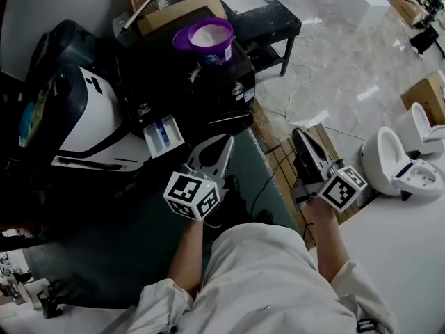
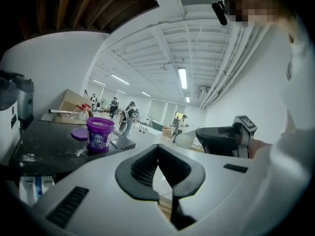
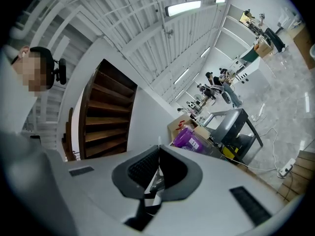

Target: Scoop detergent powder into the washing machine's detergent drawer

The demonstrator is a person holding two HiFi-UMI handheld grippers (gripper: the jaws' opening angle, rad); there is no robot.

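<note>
Head view: both grippers sit low in the frame, well apart from the washing machine (image 1: 174,82). The left gripper (image 1: 224,146) points toward the open detergent drawer (image 1: 164,136) at centre left. The purple tub (image 1: 206,39), powder showing, stands on the machine at upper centre.

Left gripper view: my jaws are pressed together, empty.

Right gripper view: the right gripper (image 3: 158,151) is closed too, with a thin pale sliver at the seam I cannot identify.

I'd find the scoop first, grip it firmly and carry it level.

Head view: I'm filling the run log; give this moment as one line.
left gripper: shut, empty | right gripper: shut, empty | detergent tub: open, on washing machine | detergent drawer: pulled out | scooping: not begun
</note>
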